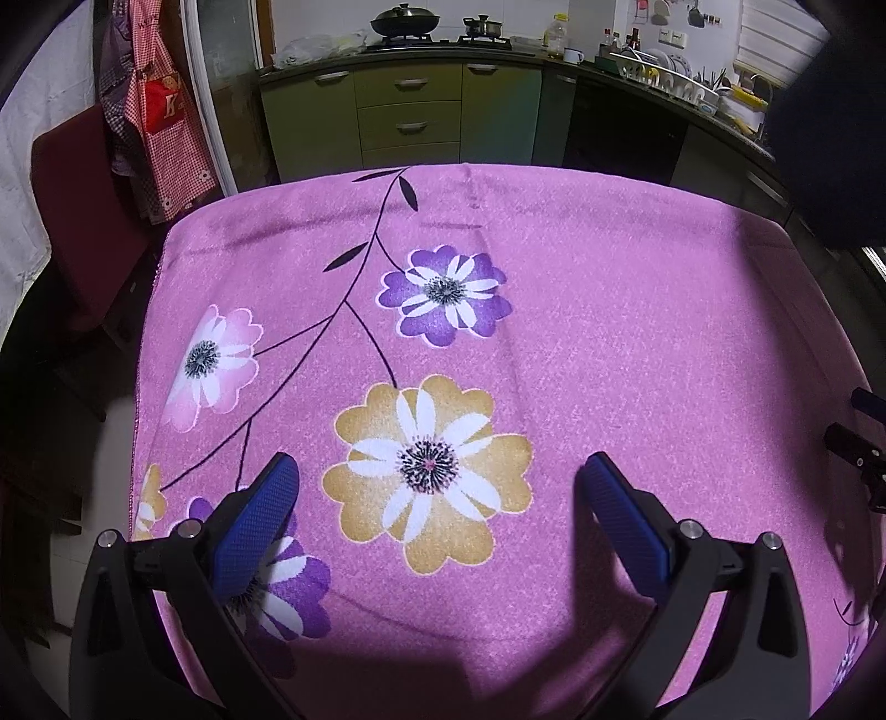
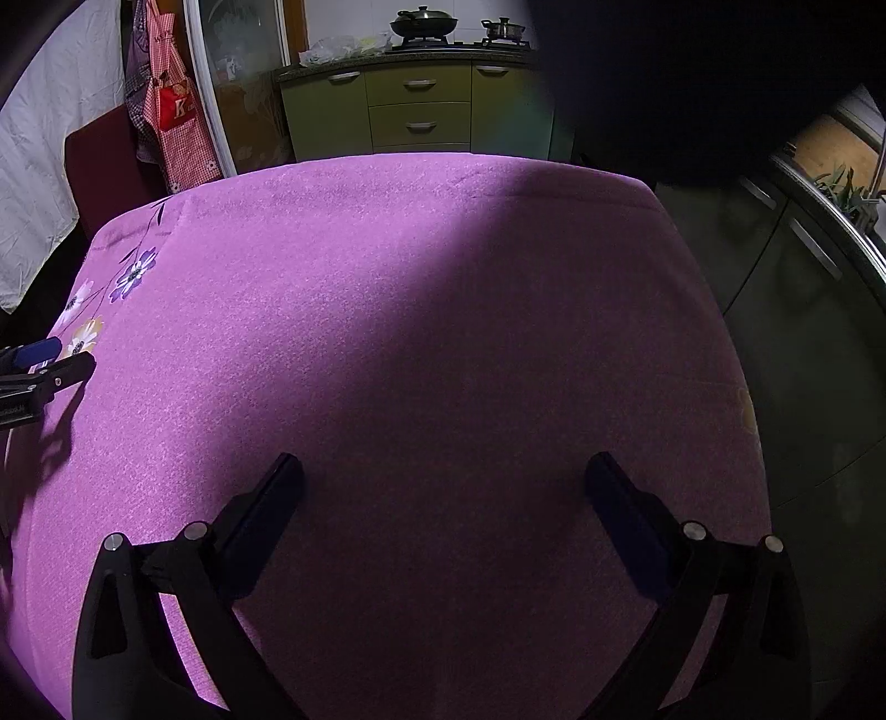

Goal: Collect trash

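Note:
I see no trash in either view. A table under a pink cloth [image 1: 609, 310] printed with flowers fills both views, its plain half [image 2: 415, 310] showing in the right wrist view. My left gripper [image 1: 440, 471] hovers open over the yellow flower [image 1: 429, 459], its blue pads [image 1: 252, 531] wide apart with nothing between them. My right gripper [image 2: 443, 471] is open too, above bare shadowed cloth, and holds nothing. The left gripper's tip [image 2: 39, 365] shows at the left edge of the right wrist view; part of the right gripper [image 1: 858, 448] shows at the right edge of the left wrist view.
Beyond the table's far edge stand green kitchen cabinets [image 1: 410, 111] with a wok [image 1: 404, 22] and pot on the stove. A dark red chair [image 1: 83, 221] and a hanging checked apron [image 1: 166, 122] are at the left. A large dark shape [image 2: 692, 83] blocks the upper right.

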Action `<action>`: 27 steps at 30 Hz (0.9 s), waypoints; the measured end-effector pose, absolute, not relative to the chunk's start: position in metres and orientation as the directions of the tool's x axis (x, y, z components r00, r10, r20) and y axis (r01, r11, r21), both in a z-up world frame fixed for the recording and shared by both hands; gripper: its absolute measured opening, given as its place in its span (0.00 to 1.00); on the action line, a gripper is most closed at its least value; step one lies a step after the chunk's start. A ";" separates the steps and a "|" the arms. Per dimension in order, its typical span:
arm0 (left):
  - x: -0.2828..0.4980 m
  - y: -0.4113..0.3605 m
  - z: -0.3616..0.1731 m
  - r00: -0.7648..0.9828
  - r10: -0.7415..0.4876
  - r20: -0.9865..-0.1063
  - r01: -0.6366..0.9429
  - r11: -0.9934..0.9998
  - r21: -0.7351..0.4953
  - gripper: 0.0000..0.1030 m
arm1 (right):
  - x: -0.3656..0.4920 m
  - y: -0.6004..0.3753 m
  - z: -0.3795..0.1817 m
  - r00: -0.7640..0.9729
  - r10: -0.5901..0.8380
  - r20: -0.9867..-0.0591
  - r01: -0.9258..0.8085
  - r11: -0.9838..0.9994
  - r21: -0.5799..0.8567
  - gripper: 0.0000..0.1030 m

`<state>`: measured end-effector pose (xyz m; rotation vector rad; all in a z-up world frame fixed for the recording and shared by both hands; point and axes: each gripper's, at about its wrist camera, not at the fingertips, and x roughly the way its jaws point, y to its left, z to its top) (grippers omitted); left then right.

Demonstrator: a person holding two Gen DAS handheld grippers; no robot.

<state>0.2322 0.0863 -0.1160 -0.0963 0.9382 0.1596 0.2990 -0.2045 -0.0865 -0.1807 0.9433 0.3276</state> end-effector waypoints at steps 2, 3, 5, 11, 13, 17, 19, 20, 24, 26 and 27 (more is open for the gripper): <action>0.233 0.086 -0.116 0.581 0.095 -0.809 -0.178 0.984 -0.013 0.95 | 0.299 -0.204 -0.086 0.543 0.196 -0.817 -0.352 0.936 -0.010 0.97; 0.232 0.086 -0.116 0.580 0.095 -0.809 -0.178 0.984 -0.013 0.95 | 0.299 -0.204 -0.086 0.543 0.196 -0.817 -0.352 0.936 -0.010 0.97; 0.232 0.086 -0.116 0.581 0.094 -0.809 -0.178 0.984 -0.013 0.95 | 0.299 -0.204 -0.086 0.543 0.196 -0.817 -0.353 0.936 -0.010 0.97; 0.232 0.086 -0.116 0.581 0.095 -0.809 -0.178 0.984 -0.013 0.95 | 0.299 -0.204 -0.086 0.543 0.196 -0.817 -0.352 0.936 -0.010 0.97; 0.232 0.087 -0.116 0.581 0.095 -0.809 -0.178 0.984 -0.013 0.95 | 0.299 -0.204 -0.086 0.543 0.196 -0.817 -0.352 0.936 -0.010 0.97; 0.232 0.087 -0.116 0.581 0.095 -0.809 -0.178 0.984 -0.013 0.95 | 0.299 -0.204 -0.086 0.543 0.196 -0.817 -0.353 0.936 -0.009 0.97; 0.231 0.086 -0.116 0.581 0.095 -0.808 -0.178 0.984 -0.013 0.95 | 0.298 -0.203 -0.086 0.542 0.196 -0.817 -0.353 0.936 -0.009 0.97; 0.232 0.086 -0.116 0.581 0.095 -0.808 -0.178 0.984 -0.012 0.95 | 0.298 -0.203 -0.086 0.542 0.196 -0.817 -0.353 0.935 -0.010 0.97; 0.231 0.085 -0.116 0.581 0.095 -0.808 -0.180 0.984 -0.013 0.95 | 0.298 -0.204 -0.086 0.542 0.197 -0.817 -0.354 0.935 -0.010 0.97; 0.231 0.086 -0.116 0.581 0.096 -0.808 -0.179 0.984 -0.013 0.95 | 0.298 -0.205 -0.086 0.542 0.197 -0.817 -0.353 0.935 -0.009 0.97; 0.231 0.085 -0.116 0.581 0.096 -0.808 -0.180 0.984 -0.013 0.95 | 0.298 -0.206 -0.087 0.542 0.197 -0.817 -0.354 0.935 -0.009 0.97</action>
